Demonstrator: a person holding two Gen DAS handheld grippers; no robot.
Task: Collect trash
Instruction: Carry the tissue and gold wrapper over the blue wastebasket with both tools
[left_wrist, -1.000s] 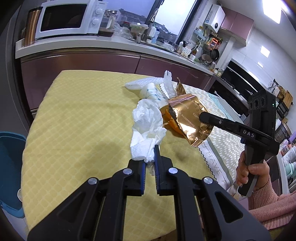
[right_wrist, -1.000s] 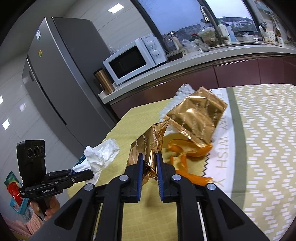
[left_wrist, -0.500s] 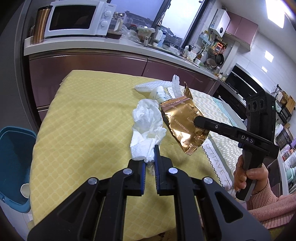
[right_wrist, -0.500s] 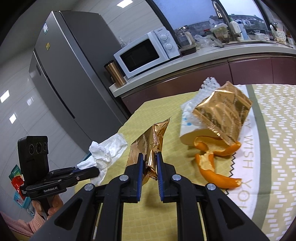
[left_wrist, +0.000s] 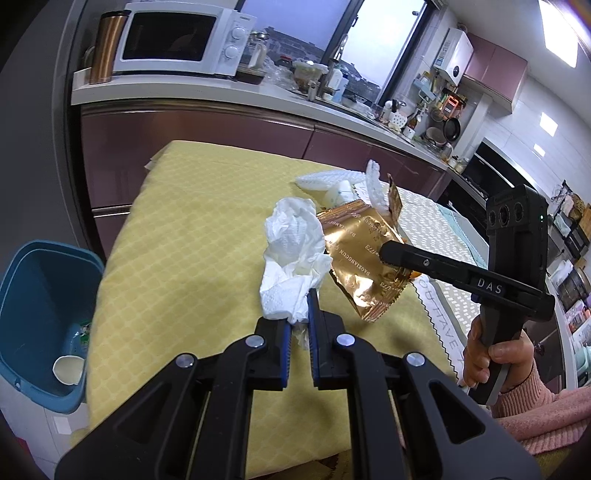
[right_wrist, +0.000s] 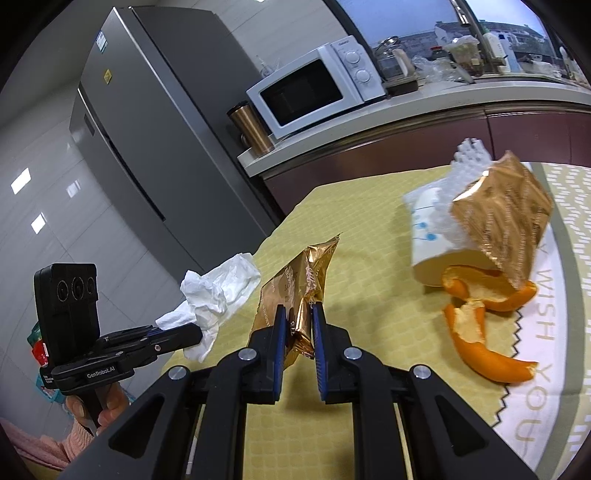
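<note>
My left gripper (left_wrist: 300, 314) is shut on a crumpled white tissue (left_wrist: 291, 254) and holds it above the yellow tablecloth (left_wrist: 192, 236). My right gripper (right_wrist: 299, 314) is shut on a gold foil wrapper (right_wrist: 295, 284), also lifted off the cloth. In the left wrist view the right gripper (left_wrist: 384, 254) holds the wrapper (left_wrist: 362, 254) just right of the tissue. In the right wrist view the left gripper (right_wrist: 195, 332) with the tissue (right_wrist: 218, 291) is at the lower left. A blue trash bin (left_wrist: 40, 317) stands on the floor left of the table, with a paper cup inside.
A second gold wrapper (right_wrist: 502, 214), a white paper cup (right_wrist: 432, 236) with bubble wrap and orange peels (right_wrist: 480, 321) lie on the table. A counter with a microwave (left_wrist: 181, 40) runs behind. A fridge (right_wrist: 147, 140) stands at the left.
Both grippers have drawn back toward the table's near left corner with their loads. The bin has come further into the left wrist view, and the peels and cup sit farther off.
</note>
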